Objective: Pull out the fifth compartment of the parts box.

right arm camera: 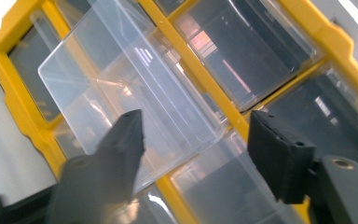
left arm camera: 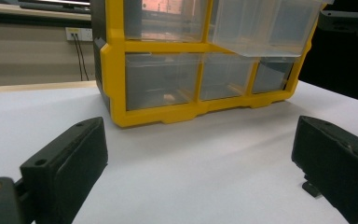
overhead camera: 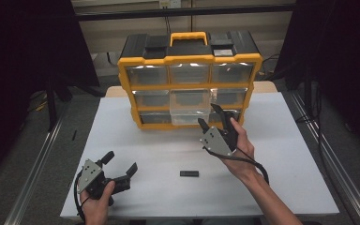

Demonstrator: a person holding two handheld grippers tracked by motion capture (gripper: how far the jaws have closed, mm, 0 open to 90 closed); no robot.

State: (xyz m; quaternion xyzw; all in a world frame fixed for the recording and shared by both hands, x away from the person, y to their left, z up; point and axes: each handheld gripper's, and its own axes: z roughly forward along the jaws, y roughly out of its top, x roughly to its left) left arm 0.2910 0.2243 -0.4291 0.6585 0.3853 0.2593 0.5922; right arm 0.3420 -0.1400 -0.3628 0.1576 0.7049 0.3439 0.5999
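A yellow and black organizer (overhead camera: 190,58) with clear drawers stands at the back of the white table (overhead camera: 281,154). Its middle clear drawer (overhead camera: 190,107) is pulled out and juts forward. My right gripper (overhead camera: 208,115) is held up at that drawer's front right corner. In the right gripper view the jaws of the right gripper (right arm camera: 196,130) stand apart on either side of the drawer (right arm camera: 121,84) front, and the pads do not press on it. My left gripper (overhead camera: 120,161) rests low at the table's front left, open and with nothing in it. A small black piece (overhead camera: 189,173) lies flat on the table.
In the left gripper view the organizer (left arm camera: 116,93) is straight ahead, with the pulled-out drawer (left arm camera: 261,28) at the upper right. Metal rails (overhead camera: 326,154) run along both sides of the table. A cable trails from the right gripper over the forearm.
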